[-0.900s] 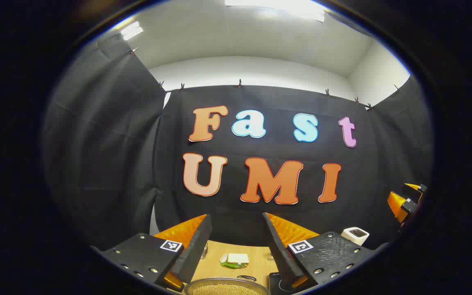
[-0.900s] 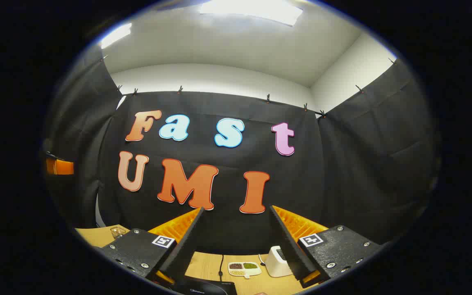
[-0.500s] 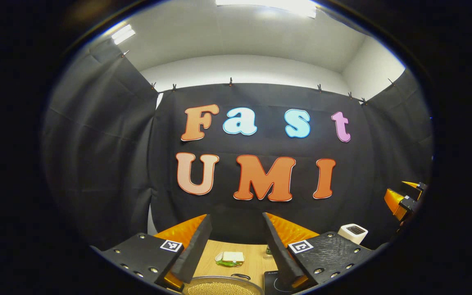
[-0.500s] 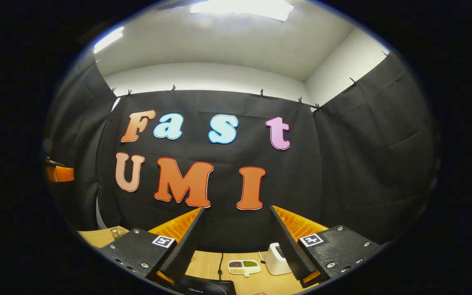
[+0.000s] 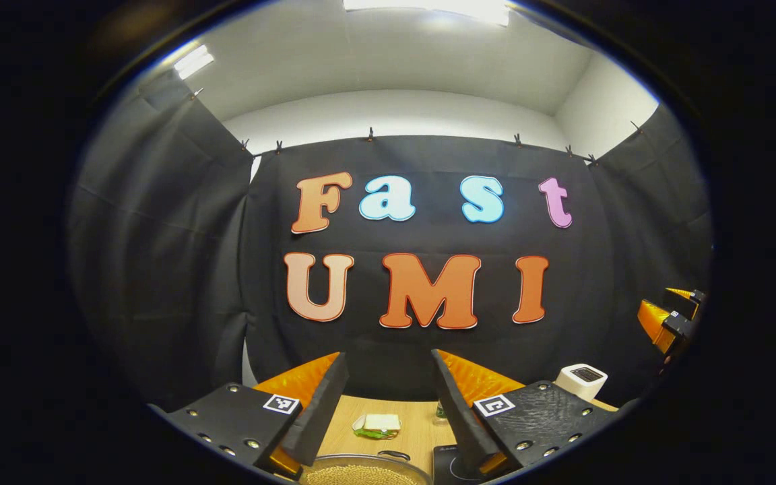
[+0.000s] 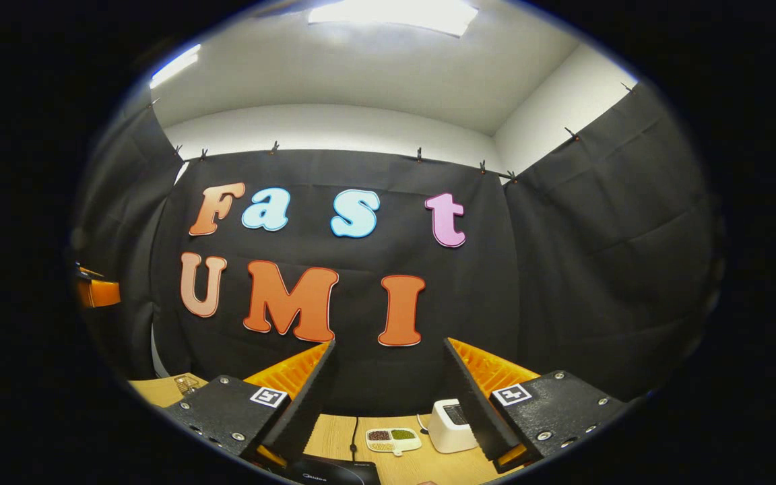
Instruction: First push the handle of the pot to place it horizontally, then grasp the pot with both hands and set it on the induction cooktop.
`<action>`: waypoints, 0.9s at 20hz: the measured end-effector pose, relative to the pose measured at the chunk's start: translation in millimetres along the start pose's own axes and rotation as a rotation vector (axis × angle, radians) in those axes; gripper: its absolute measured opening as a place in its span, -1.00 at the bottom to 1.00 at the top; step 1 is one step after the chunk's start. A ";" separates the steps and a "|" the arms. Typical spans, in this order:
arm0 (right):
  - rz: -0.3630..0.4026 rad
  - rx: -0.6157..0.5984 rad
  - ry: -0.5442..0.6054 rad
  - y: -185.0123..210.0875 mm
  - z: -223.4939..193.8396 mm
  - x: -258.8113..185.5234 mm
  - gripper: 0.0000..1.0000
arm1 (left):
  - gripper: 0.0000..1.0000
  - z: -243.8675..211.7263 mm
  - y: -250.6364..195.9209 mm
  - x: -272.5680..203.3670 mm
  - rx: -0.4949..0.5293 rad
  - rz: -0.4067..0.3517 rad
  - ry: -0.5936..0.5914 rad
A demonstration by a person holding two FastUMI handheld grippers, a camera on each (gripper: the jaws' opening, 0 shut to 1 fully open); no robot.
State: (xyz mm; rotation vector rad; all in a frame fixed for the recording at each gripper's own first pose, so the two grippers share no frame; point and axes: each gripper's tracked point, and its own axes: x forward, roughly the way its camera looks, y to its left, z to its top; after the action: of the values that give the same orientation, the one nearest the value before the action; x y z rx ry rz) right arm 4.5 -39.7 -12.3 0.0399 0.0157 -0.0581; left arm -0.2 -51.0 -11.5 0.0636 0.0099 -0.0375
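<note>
left gripper view: pot (image 5: 364,471) brimful of grain, probably heavy, rigid, spill-prone; take its side handles. left claw (image 5: 388,397) and right claw (image 6: 388,391) gape wide, holding nothing.

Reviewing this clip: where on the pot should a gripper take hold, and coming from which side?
Probably by the pot's loop handle at its far rim, coming down from above: it stands proud of the rim, thin enough for the open left gripper, which sits high behind the pot. Any second handle is hidden, so the right gripper's hold can't be judged.
</note>
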 end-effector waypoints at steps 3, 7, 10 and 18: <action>0.010 0.014 -0.003 6.2 0.4 1.1 0.90 | 0.56 4.1 -0.1 -0.9 -0.004 0.000 -0.015; 0.032 0.019 0.004 13.7 -3.4 2.5 0.90 | 0.56 -0.7 -3.6 -1.8 -0.009 -0.002 -0.006; 0.040 0.020 0.008 15.8 -6.7 1.8 0.94 | 0.56 -0.6 -8.9 -3.5 -0.008 -0.011 -0.003; 0.064 0.031 0.027 18.9 -17.4 3.4 0.90 | 0.44 -21.7 -28.4 -8.0 -0.006 -0.052 0.060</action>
State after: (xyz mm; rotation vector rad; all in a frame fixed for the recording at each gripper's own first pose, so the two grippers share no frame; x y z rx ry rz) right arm 8.7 -20.4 -29.0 0.0722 0.0407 0.0058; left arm -9.5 -77.6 -34.9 0.0581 0.0714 -0.0877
